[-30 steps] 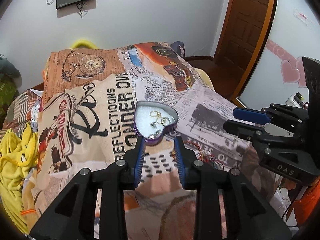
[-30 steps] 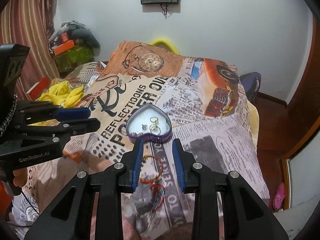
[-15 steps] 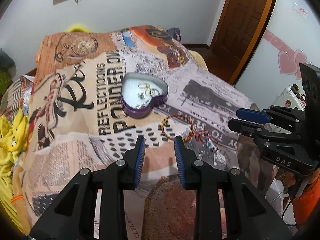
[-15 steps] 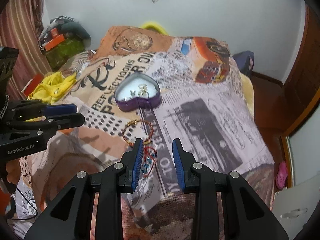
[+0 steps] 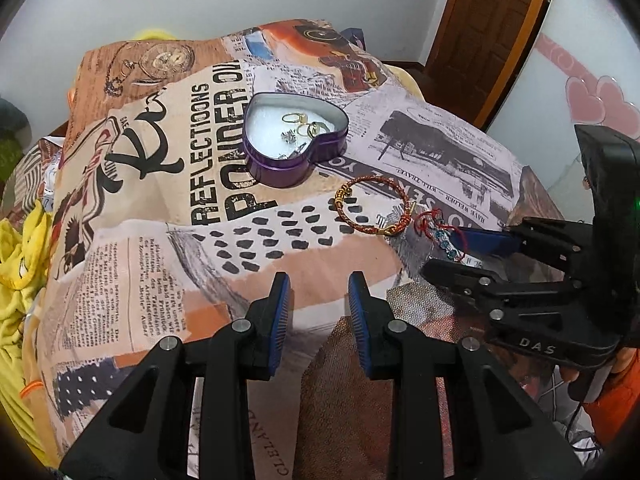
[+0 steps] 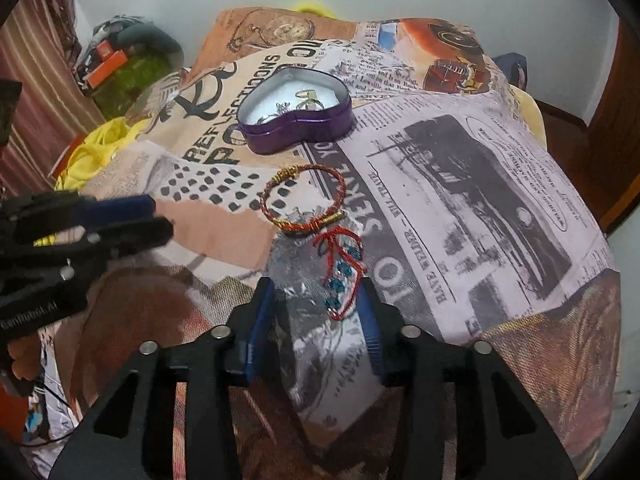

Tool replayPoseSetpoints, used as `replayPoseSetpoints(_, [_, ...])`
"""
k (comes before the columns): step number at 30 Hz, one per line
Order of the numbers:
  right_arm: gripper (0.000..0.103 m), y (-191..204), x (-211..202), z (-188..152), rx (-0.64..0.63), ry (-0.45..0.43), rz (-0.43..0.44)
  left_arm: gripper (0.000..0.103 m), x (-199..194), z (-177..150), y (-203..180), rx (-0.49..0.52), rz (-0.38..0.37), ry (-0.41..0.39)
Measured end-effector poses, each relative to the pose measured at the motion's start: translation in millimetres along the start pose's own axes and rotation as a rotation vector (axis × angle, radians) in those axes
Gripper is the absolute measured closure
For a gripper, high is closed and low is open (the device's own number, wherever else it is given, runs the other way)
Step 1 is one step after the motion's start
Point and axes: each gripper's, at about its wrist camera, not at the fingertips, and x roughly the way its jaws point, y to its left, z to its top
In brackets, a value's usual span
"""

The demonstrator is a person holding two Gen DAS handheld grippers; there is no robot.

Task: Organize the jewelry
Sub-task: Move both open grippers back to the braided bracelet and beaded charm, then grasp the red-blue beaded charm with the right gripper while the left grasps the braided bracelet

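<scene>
A purple heart-shaped tin is seen open near the middle of a bed covered with a newspaper-print blanket, with a few gold rings already lying on its white lining. Just beside the tin, toward the near edge of the bed, a red-and-gold twisted bangle is laid flat, and touching its near side a red thread bracelet with blue beads is stretched out.

The right tongs are lowered over the thread bracelet; their jaws are being opened, the bracelet lies between them, and the pads are not yet pressed on it. The left tongs are held partly spread over bare blanket, with nothing between them.

The pick-up of the thread bracelet is judged to be in hand. A final descent to the blanket and a closing pinch on the thin cord are called for next, without fabric being gathered in.
</scene>
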Motion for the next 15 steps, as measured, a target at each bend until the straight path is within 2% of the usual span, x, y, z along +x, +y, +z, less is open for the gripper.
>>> replayPoseSetpoints(6, [0.064, 4.6, 4.7, -1.1, -0.044, -0.040, -0.039, 0.074, 6.0, 4.9, -6.0, 0.008, -0.018, 0.004])
replayPoseSetpoints(9, [0.077, 4.0, 6.0, 0.1, -0.060, -0.051, -0.071, 0.074, 9.0, 8.9, -11.4, 0.022, -0.026, 0.005])
replayPoseSetpoints(11, [0.092, -0.2, 6.4, 1.5, -0.054, -0.053, -0.075, 0.074, 11.7, 12.0, -15.2, 0.029, -0.035, 0.007])
replayPoseSetpoints(15, [0.096, -10.6, 4.7, 1.4, -0.031, -0.049, -0.039, 0.074, 20.6, 17.4, -22.6, 0.040, -0.055, 0.021])
